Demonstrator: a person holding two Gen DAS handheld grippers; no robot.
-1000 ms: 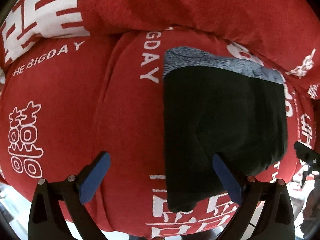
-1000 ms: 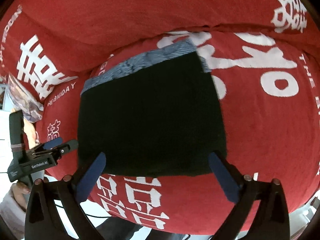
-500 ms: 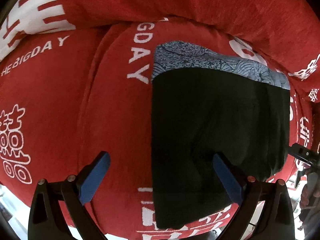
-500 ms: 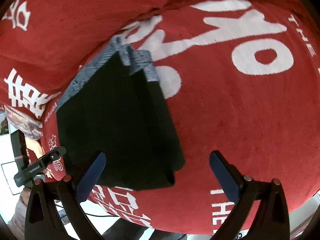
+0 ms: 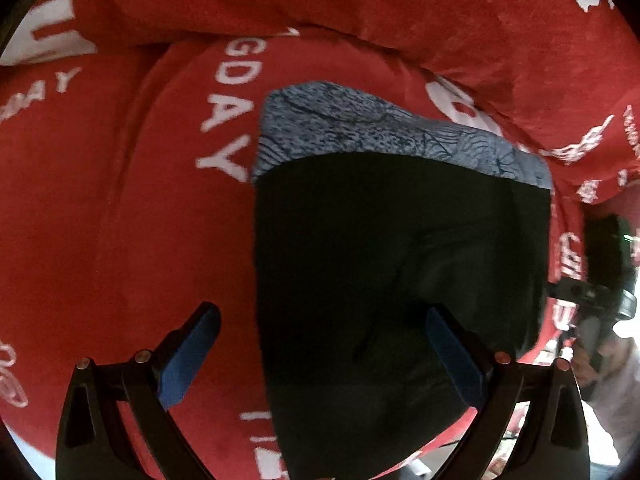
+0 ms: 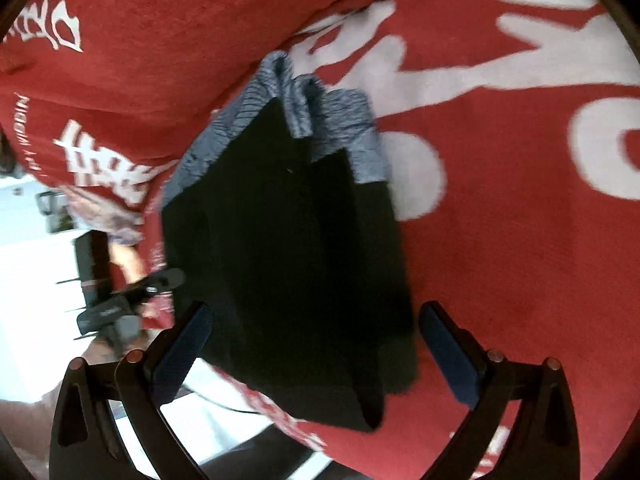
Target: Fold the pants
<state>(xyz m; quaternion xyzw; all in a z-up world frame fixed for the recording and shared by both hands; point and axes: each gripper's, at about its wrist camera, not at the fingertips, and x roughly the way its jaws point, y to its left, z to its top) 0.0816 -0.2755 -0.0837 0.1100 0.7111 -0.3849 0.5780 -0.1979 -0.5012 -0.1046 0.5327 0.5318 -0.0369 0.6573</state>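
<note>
Pants [image 5: 400,272] are seen as a compact dark rectangular bundle, several layers stacked, lying flat on a red cushion [image 5: 132,240] printed with white lettering. A blue-grey patterned band [image 5: 392,136] is exposed along the far edge of the bundle. In the right wrist view the pants [image 6: 288,248] show stepped layer edges on the side toward the right, and the band [image 6: 344,132] is slightly bunched at the far corner. The near edge of the bundle reaches toward the front lip of the cushion [image 6: 520,220].

The fold is judged to be essentially done: no loose leg is seen trailing out, and edges are roughly aligned. What may be left is only tidying of the bunched band corner and the offset layers.

The left gripper [image 5: 320,356] is held with fingers spread wide, nothing between them, hovering over the bundle's near left edge. The right gripper [image 6: 316,356] is likewise spread wide and empty, above the near end of the bundle. No cloth is pinched by either. In each wrist view the other hand-held gripper is glimpsed beside the cushion, too blurred for detail.
</note>
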